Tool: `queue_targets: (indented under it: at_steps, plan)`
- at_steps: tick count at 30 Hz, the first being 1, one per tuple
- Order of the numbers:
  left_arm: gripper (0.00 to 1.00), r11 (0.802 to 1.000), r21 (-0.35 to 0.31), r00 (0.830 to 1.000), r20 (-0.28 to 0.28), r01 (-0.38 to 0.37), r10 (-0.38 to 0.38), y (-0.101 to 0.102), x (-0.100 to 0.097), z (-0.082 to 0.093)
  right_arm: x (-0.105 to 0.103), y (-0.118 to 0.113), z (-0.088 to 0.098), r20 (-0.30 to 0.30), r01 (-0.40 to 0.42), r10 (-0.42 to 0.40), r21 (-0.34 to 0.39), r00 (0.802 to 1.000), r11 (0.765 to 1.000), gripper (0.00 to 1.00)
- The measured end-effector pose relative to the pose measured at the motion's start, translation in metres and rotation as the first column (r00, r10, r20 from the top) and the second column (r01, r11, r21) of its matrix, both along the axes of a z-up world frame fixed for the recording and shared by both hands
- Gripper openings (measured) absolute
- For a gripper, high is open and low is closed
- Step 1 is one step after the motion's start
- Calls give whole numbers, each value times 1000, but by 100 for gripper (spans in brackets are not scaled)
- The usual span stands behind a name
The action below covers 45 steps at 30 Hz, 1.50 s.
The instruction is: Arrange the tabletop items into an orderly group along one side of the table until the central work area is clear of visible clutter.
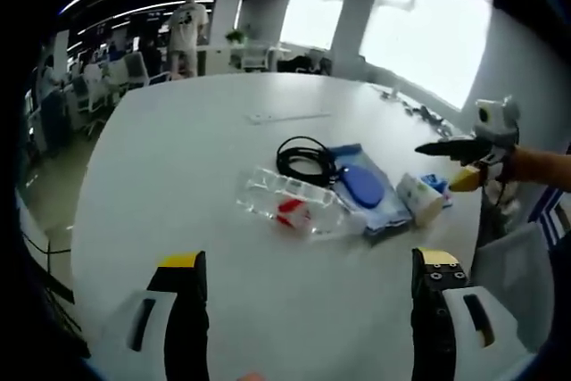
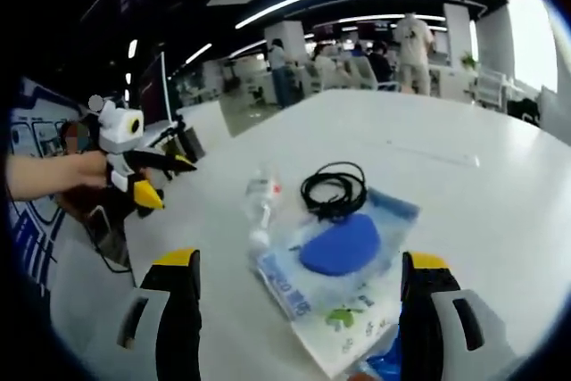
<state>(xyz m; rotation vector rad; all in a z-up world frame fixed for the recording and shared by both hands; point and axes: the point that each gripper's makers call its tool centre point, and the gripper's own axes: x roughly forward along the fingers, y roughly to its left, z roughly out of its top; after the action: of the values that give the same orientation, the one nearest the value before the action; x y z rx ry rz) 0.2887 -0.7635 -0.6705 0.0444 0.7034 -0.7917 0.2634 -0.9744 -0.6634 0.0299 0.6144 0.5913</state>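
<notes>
Both grippers released, nothing held: left gripper (image 1: 308, 292), right gripper (image 2: 299, 296). Clutter sits mid-table (image 1: 178, 158): cable (image 1: 306, 160), blue pouch (image 1: 361, 186), clear bottle (image 1: 290, 202) at pouch's 9 o'clock. Recommended: grip bottle at mid-body; it may roll.
</notes>
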Motion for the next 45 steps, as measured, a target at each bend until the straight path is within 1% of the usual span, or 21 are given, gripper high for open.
queue_targets:
  at_steps: [3, 10, 16, 19, 21, 24, 27, 32, 36, 39, 45]
  plan:
    - [94, 1000, 2, 1000, 12, 5, -5, 0, 2, 2, 2, 7, 0, 1, -6, 6, 9, 1000, 1000, 91]
    - [94, 1000, 17, 1000, 8, 24, -24, 1, 5, -1, 5, 18, -2, -2, -21, 21, 12, 1000, 1000, 91]
    - [94, 999, 33, 999, 10, 35, -35, 2, 5, -5, 9, 26, -6, -15, -18, 18, 20, 1000, 1000, 90]
    - [94, 999, 33, 999, 8, 34, -34, 2, 4, -6, 10, 36, -7, -18, -31, 32, 26, 999, 999, 90]
    - [94, 998, 44, 999, 11, 41, -41, 2, 3, -7, 11, 40, -9, -22, -41, 42, 24, 999, 999, 89]
    - [94, 994, 85, 997, 22, 71, -73, 4, 4, -11, 12, 44, -12, -28, -49, 49, 24, 998, 999, 89]
    - [94, 991, 101, 995, 32, 90, -94, 2, 4, -11, 14, 50, -14, -38, -52, 53, 27, 998, 998, 88]
    - [94, 992, 94, 996, 32, 84, -87, 2, 5, -17, 19, 60, -18, -44, -64, 66, 27, 997, 998, 87]
    - [94, 988, 118, 994, 27, 99, -103, 4, 2, -24, 24, 70, -21, -55, -60, 63, 55, 997, 997, 86]
    - [94, 987, 124, 994, 27, 102, -106, 6, 2, -24, 27, 77, -27, -63, -66, 69, 42, 996, 997, 85]
    - [93, 987, 132, 995, 38, 91, -97, 15, 3, -24, 35, 90, -34, -71, -74, 76, 42, 995, 996, 84]
